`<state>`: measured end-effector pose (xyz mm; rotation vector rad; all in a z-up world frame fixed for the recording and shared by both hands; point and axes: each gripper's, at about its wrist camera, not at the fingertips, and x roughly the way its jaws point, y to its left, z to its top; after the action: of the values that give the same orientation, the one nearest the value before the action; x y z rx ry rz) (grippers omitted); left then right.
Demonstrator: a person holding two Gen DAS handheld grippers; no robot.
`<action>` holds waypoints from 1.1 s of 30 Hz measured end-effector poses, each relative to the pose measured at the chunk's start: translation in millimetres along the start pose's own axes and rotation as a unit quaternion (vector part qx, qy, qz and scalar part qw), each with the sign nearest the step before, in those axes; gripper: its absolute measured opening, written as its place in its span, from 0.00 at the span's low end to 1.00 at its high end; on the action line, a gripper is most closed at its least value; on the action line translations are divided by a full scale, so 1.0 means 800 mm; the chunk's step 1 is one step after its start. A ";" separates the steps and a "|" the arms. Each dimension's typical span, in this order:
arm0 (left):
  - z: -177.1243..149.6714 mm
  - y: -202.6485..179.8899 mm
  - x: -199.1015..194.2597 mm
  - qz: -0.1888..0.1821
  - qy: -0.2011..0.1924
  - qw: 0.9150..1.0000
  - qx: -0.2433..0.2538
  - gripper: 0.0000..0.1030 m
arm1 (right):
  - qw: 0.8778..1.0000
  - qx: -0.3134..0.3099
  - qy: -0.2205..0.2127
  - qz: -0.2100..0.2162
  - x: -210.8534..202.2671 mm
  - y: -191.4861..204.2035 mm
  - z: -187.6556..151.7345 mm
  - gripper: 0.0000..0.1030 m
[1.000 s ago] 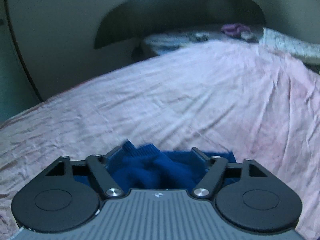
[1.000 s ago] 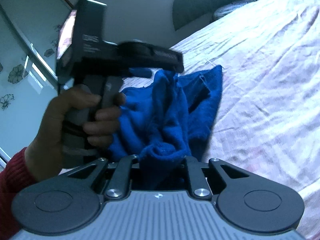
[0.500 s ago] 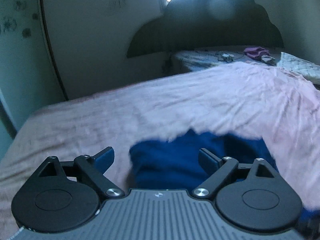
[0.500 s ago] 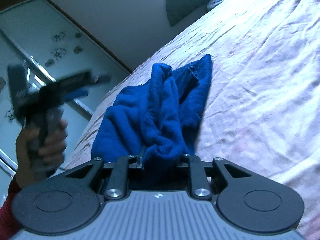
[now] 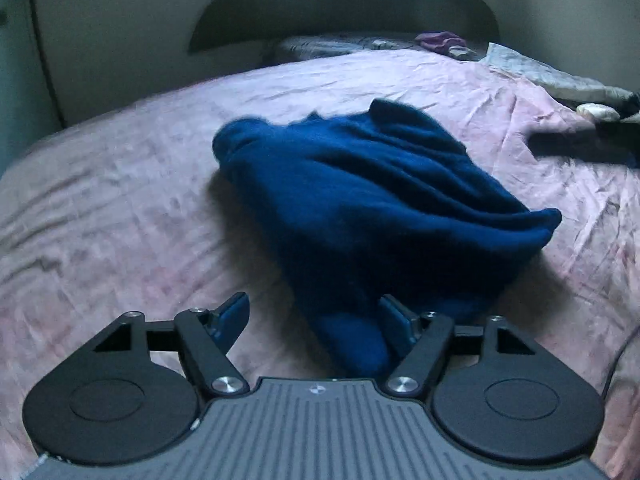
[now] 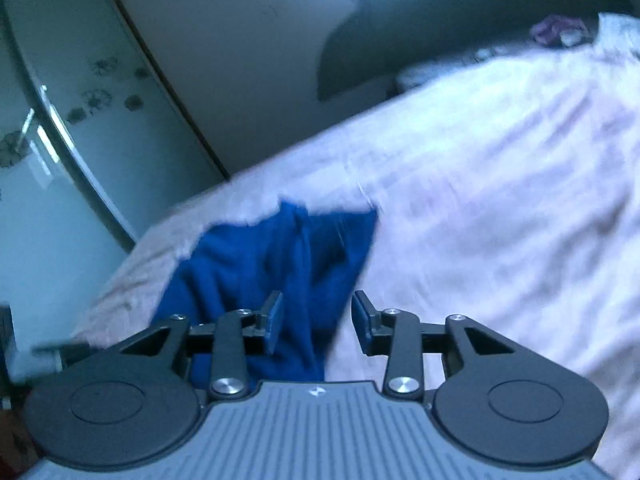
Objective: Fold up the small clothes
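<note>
Across the wrinkled pink bedsheet (image 5: 132, 200) lay a bunched dark-blue knit garment (image 5: 372, 200); both the left gripper (image 5: 312, 316) and right gripper (image 6: 318, 320) stood spread, holding nothing. Grabbing bunched layers risked a crooked fold.

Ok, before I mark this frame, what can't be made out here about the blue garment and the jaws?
- Blue garment, left wrist view: its near end runs under the left gripper body, so the hem is hidden.
- Blue garment, right wrist view: motion blur smears its edges; the right gripper covers its near part.
- Type of garment: too bunched to tell.
- Small items by the headboard: too small to identify.
</note>
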<state>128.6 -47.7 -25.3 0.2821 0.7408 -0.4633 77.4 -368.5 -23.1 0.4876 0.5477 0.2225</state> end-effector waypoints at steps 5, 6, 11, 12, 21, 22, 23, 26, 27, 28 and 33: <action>0.043 0.032 0.008 0.037 -0.046 0.998 -0.035 0.85 | 0.997 -0.077 0.012 0.011 0.073 0.032 0.050 0.75; 0.055 0.042 0.015 0.046 -0.050 0.997 -0.047 0.86 | 0.996 -0.083 0.020 0.013 0.093 0.035 0.058 0.73; 0.111 0.093 0.071 0.030 -0.021 0.995 -0.094 0.85 | 0.993 -0.091 0.079 0.012 0.184 0.033 0.082 0.73; 0.121 0.103 0.085 0.022 -0.013 0.994 -0.106 0.83 | 0.991 -0.096 0.088 0.009 0.197 0.033 0.084 0.73; 0.146 0.113 0.150 0.026 0.016 0.994 -0.102 0.44 | 0.988 -0.111 0.107 0.032 0.236 0.021 0.075 0.11; 0.147 0.111 0.157 0.028 0.025 0.994 -0.098 0.28 | 0.989 -0.108 0.101 0.031 0.235 0.019 0.076 0.10; 0.147 0.109 0.164 0.031 0.032 0.994 -0.098 0.23 | 0.989 -0.106 0.093 0.031 0.232 0.018 0.077 0.09; 0.147 0.106 0.171 0.036 0.029 0.994 -0.101 0.10 | 0.990 -0.120 0.068 0.027 0.226 0.020 0.081 0.07; 0.148 0.105 0.170 0.039 0.024 0.994 -0.101 0.09 | 0.990 -0.129 0.060 0.022 0.225 0.022 0.083 0.06; 0.149 0.103 0.168 0.043 0.015 0.994 -0.101 0.09 | 0.989 -0.138 0.051 0.017 0.224 0.025 0.085 0.06; 0.156 0.095 0.162 0.058 -0.016 0.994 -0.092 0.09 | 0.986 -0.164 0.031 0.000 0.230 0.031 0.099 0.05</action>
<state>322.4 -71.8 -21.8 0.1443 0.7257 -0.2868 272.1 -317.3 -33.4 0.1618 0.5584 0.3226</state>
